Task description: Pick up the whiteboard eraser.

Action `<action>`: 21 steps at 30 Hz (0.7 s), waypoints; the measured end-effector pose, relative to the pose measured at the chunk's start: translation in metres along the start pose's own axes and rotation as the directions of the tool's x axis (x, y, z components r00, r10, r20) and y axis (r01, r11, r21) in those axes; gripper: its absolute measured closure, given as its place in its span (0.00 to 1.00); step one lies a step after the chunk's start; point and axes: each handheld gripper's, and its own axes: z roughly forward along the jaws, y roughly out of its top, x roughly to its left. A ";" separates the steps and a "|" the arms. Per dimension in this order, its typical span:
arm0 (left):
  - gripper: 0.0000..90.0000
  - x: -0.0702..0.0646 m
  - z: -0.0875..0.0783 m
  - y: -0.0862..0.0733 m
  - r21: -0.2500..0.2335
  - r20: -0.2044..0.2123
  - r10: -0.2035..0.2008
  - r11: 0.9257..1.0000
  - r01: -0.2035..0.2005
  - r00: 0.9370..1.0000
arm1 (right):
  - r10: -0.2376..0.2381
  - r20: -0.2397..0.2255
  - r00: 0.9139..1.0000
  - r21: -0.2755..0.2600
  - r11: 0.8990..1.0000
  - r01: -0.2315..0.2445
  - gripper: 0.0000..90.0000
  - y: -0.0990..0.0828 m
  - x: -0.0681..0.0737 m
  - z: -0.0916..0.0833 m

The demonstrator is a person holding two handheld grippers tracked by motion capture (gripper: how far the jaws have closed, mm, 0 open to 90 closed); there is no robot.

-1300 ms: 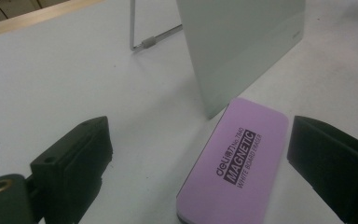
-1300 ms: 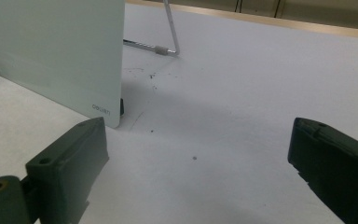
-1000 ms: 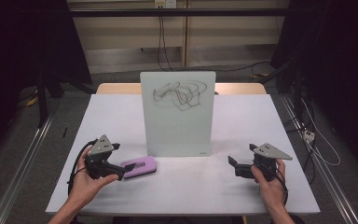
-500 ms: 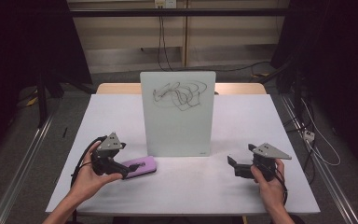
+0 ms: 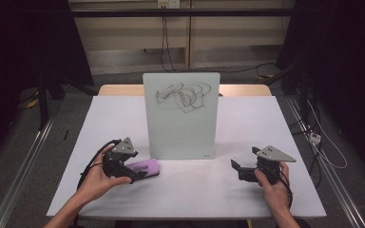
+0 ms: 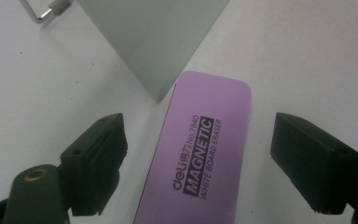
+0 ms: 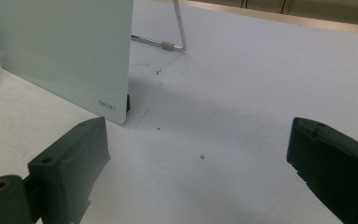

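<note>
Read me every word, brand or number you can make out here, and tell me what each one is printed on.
"deli" with two Chinese characters too small to read, then "No.7840": purple eraser
"MAGNETIC": same eraser, white letters on a black bar
"WHITE BOARD ERASER": same eraser, beneath that bar
"deli": lower corner of the whiteboard
Black scribbles on the whiteboard in the high view: not writing, nothing to read

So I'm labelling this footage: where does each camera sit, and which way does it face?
High view: above the person's side, looking forward and down at the table, whiteboard, both hands and tools.
Left gripper view: on the left tool, looking along its jaws, which have just been closing around the purple eraser without touching it.
Right gripper view: on the right tool, jaws open over bare table.
All three share the whiteboard.
</note>
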 end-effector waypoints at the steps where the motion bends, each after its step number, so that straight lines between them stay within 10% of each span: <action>1: 0.22 0.000 0.001 0.001 0.018 0.007 0.006 1.000 -0.006 1.000 | -0.001 -0.001 1.000 0.001 1.000 0.001 0.07 0.000 0.000 0.000; 21: 0.36 0.000 0.018 0.000 0.113 0.031 0.056 0.992 -0.059 0.998 | -0.001 -0.013 1.000 0.019 1.000 0.002 0.06 -0.001 0.001 0.003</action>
